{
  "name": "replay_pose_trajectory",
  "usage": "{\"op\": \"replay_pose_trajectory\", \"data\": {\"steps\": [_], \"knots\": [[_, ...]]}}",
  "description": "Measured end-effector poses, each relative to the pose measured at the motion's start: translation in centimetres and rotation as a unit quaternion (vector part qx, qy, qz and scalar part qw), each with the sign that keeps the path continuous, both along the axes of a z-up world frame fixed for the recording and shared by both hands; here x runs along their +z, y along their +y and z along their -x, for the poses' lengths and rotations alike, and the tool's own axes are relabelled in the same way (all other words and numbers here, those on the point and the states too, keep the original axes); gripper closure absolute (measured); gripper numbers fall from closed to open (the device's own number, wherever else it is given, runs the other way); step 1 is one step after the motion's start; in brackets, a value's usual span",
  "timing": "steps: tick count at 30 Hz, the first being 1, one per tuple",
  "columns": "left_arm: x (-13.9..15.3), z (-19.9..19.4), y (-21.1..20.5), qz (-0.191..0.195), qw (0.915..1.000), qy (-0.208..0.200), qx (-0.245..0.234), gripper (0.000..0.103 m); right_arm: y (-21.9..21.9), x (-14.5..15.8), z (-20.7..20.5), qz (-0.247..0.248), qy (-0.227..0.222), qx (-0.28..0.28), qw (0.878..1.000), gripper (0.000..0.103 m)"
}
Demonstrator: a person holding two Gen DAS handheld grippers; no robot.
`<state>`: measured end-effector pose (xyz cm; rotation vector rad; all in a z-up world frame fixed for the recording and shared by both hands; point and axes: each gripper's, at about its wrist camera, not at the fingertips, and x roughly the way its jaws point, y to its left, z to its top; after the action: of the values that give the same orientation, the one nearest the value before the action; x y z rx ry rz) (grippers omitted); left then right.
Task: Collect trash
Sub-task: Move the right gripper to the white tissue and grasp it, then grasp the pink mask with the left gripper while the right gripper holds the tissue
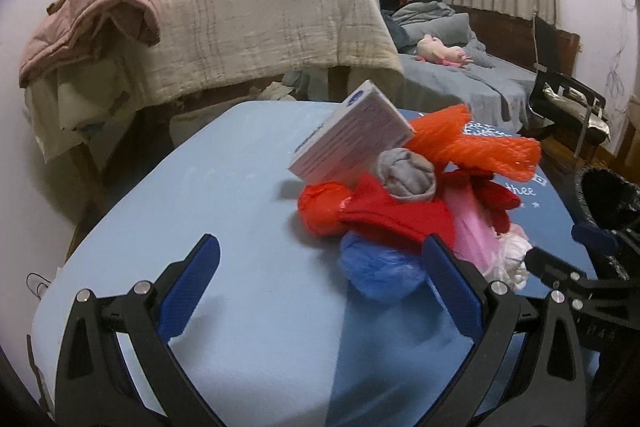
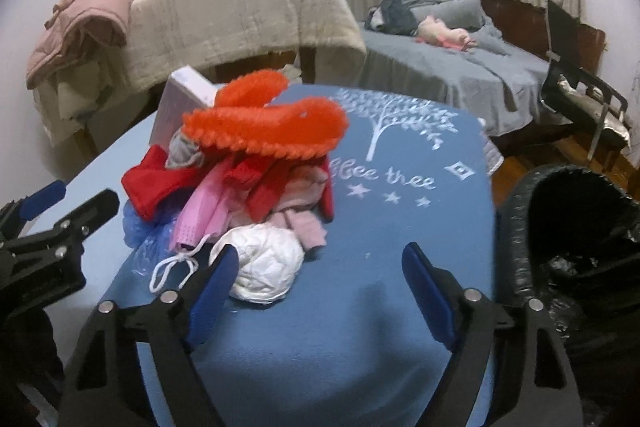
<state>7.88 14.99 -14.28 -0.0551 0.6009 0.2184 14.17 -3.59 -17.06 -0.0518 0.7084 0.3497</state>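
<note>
Trash pile (image 2: 248, 179) sits on table (image 2: 360, 307), bin (image 2: 568, 227) just beside table edge at right.

Right tool (image 2: 316, 279) wide, nothing between fingers; white wad (image 2: 264, 267) touches or nearly touches left finger.

Left tool (image 1: 320, 267) wide, empty, blue bag (image 1: 380, 267) at right finger.

Handling, as judgement:
- wad, bags, mask (image 2: 192, 227): light, soft, squash easily; pinch at middle.
- box (image 1: 352, 135): stiff, leaning; take by edges.
- orange net (image 2: 272, 131): springy, maybe foam; view not sharp.
</note>
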Motion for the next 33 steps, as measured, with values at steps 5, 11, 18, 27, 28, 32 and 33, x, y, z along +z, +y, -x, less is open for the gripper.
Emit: {"op": "replay_pose_trajectory", "data": {"steps": [5,11,18,27,28,32,33], "knots": [[-0.4,-0.3,0.3,0.004,1.0000,0.006,-0.002,0.005,1.0,-0.5,-0.2,0.007,0.014,0.022,1.000,0.028],[-0.4,-0.2,0.2,0.003,1.0000,0.002,-0.003,0.005,2.5,-1.4,-0.7,0.000,0.047,0.071,0.996,0.061],[-0.3,-0.1,-0.7,-0.008,0.9999,0.000,-0.015,0.005,1.9,-0.8,0.0,-0.019,0.034,0.073,0.997,0.076],[0.1,-0.1,-4.3,-0.006,0.9973,-0.016,-0.071,0.021,-2.2,0.0,0.7,-0.024,0.009,0.014,1.000,0.076],[0.1,-0.1,-4.8,-0.007,0.9968,-0.017,-0.078,0.022,-2.7,0.1,0.6,-0.026,0.009,0.006,1.000,0.076],[-0.1,-0.4,-6.6,-0.012,0.9947,-0.016,-0.101,0.031,-4.2,0.3,0.3,-0.036,0.010,-0.014,0.999,0.076],[-0.2,-0.5,-7.1,-0.016,0.9941,-0.014,-0.107,0.033,-4.4,0.3,0.2,-0.036,0.009,-0.016,0.999,0.076]]}}
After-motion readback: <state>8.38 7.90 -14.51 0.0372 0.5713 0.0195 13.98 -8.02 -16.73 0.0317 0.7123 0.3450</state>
